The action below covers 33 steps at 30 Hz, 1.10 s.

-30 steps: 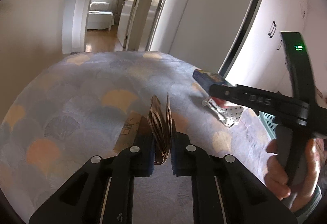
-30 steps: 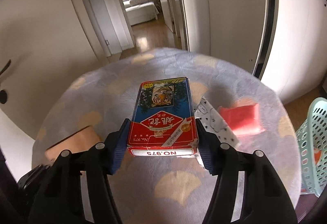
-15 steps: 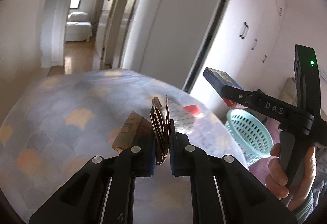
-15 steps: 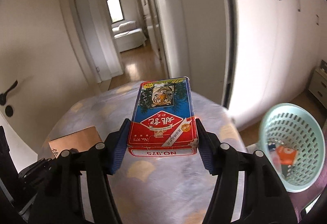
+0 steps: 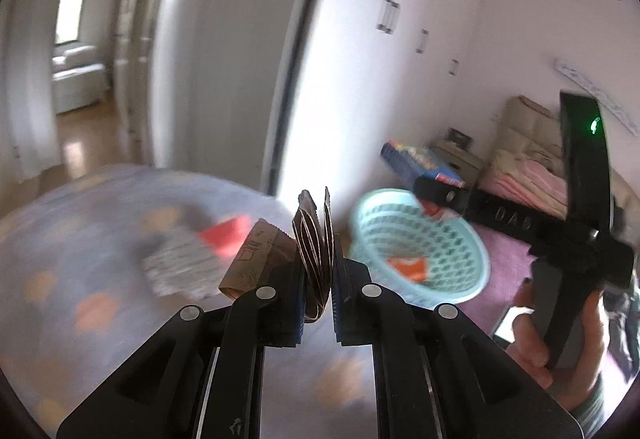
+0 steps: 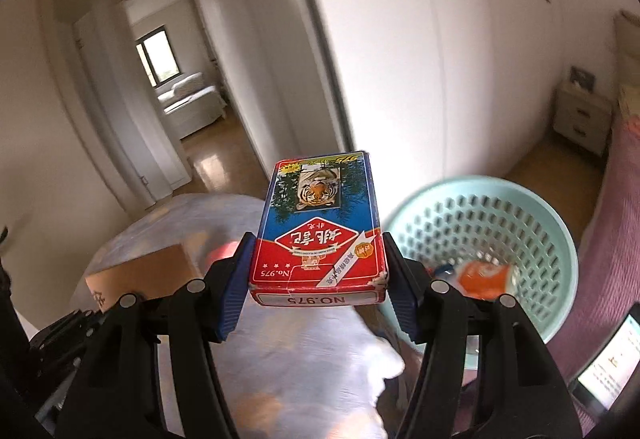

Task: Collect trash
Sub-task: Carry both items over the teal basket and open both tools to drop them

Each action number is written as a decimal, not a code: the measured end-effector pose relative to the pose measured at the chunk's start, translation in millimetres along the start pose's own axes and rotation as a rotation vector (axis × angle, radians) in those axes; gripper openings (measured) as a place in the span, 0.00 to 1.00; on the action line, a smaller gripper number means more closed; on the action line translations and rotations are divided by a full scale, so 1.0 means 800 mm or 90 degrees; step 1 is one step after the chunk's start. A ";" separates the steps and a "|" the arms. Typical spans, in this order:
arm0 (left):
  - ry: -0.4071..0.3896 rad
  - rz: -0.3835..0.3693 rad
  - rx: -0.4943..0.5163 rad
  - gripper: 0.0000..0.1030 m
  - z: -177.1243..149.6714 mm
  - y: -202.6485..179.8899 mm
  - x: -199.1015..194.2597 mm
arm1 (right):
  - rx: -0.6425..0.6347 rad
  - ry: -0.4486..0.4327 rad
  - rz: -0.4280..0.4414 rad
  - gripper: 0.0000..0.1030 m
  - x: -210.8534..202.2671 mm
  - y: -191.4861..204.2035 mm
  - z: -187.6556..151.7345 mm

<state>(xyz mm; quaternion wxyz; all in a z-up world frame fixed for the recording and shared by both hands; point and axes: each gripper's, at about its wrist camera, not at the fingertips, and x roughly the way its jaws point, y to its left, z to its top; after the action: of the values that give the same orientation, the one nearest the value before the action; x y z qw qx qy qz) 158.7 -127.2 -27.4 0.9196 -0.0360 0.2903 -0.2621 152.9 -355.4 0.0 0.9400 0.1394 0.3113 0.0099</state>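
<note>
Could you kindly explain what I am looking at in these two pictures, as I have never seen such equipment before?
A person holds a two-finger gripper in each hand, with a camera looking along its fingers. The left gripper is shut on folded brown cardboard; its view also shows the other hand. The right gripper is shut on a card box. A turquoise basket with an orange wrapper stands beside the cloth-covered table, which bears blurred litter.

Card box (image 6: 318, 235): red and blue, tiger picture, lay flat between my right pads, beside the basket.
Brown folded wrapper (image 5: 314, 255): stood on edge, pinched in my left pads.
Basket (image 6: 516, 199): pale teal, perforated, orange scrap (image 6: 482, 279) inside.
</note>
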 end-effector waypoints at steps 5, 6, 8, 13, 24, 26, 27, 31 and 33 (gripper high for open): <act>0.012 -0.042 0.038 0.08 0.029 -0.046 0.045 | 0.049 -0.005 -0.040 0.56 -0.004 -0.068 0.006; 0.020 -0.051 0.042 0.08 0.034 -0.056 0.057 | 0.065 -0.001 -0.047 0.56 -0.003 -0.082 0.006; 0.036 -0.072 0.045 0.08 0.039 -0.072 0.079 | 0.104 0.012 -0.054 0.56 0.002 -0.112 0.005; 0.096 -0.074 0.091 0.08 0.046 -0.120 0.151 | 0.162 0.030 -0.099 0.56 0.011 -0.173 -0.005; 0.196 -0.084 0.077 0.23 0.030 -0.136 0.262 | 0.201 0.083 -0.123 0.56 0.041 -0.232 -0.025; 0.196 -0.081 0.068 0.32 0.028 -0.132 0.263 | 0.196 0.088 -0.125 0.58 0.048 -0.234 -0.025; 0.195 -0.082 0.061 0.39 0.029 -0.129 0.262 | 0.193 0.090 -0.126 0.58 0.052 -0.234 -0.024; 0.170 -0.086 0.046 0.51 0.035 -0.115 0.244 | 0.198 0.096 -0.119 0.61 0.064 -0.230 -0.024; 0.153 -0.085 0.048 0.52 0.040 -0.113 0.230 | 0.202 0.097 -0.114 0.62 0.066 -0.233 -0.022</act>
<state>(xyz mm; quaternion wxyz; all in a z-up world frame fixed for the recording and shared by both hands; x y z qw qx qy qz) 262.7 -300.4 -76.0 0.8595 0.0105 0.3850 -0.3360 172.5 -524.6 -94.3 0.8770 0.2563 0.3907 -0.1120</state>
